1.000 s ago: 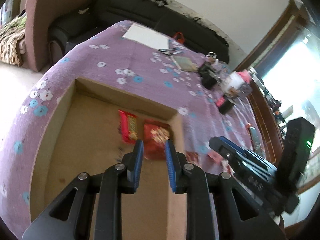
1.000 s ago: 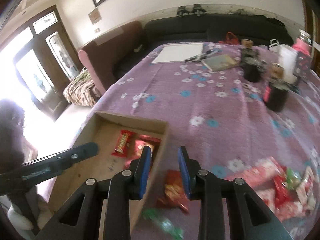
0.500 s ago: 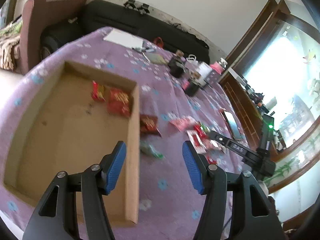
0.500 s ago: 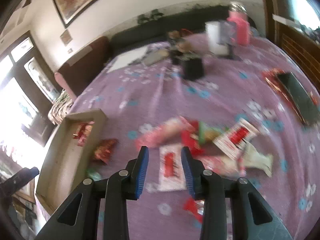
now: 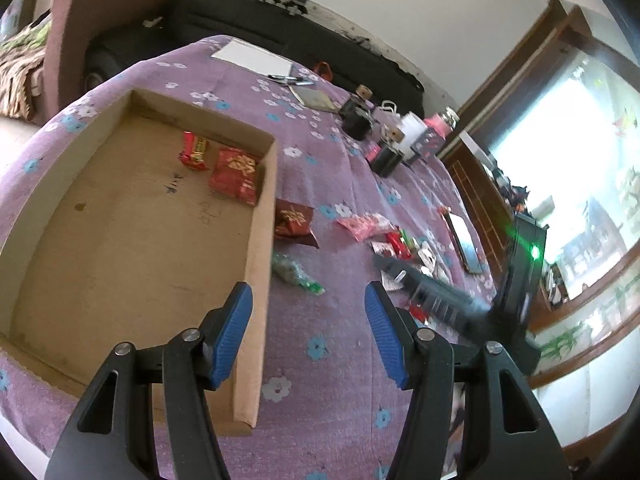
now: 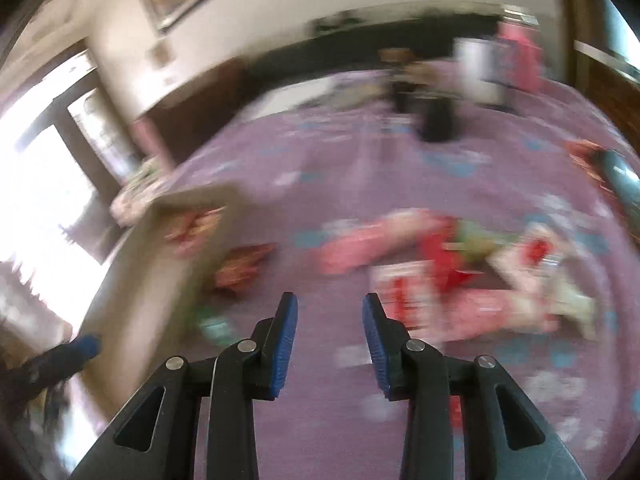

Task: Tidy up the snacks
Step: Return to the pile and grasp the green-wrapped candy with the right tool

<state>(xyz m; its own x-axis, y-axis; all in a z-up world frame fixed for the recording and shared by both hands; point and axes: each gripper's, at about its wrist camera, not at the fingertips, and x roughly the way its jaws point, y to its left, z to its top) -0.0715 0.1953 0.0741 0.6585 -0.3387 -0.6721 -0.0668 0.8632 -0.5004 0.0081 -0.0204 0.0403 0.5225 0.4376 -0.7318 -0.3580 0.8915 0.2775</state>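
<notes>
Left wrist view shows the left gripper [image 5: 308, 332] spread empty beside the cardboard box [image 5: 256, 280], so it should descend squarely over the green snack [image 5: 296, 274] just outside the box wall, while the right gripper [image 6: 329, 340] hangs spread

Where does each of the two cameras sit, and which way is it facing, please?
Left wrist: on the left hand-held gripper, looking forward and down over the box rim and the cloth; its open blue fingers show, and the right hand-held gripper enters at right.
Right wrist: on the right hand-held gripper, facing the snack pile, badly blurred; its own open fingers show.
Shared: box, the red packet beside it, the snack pile.
</notes>
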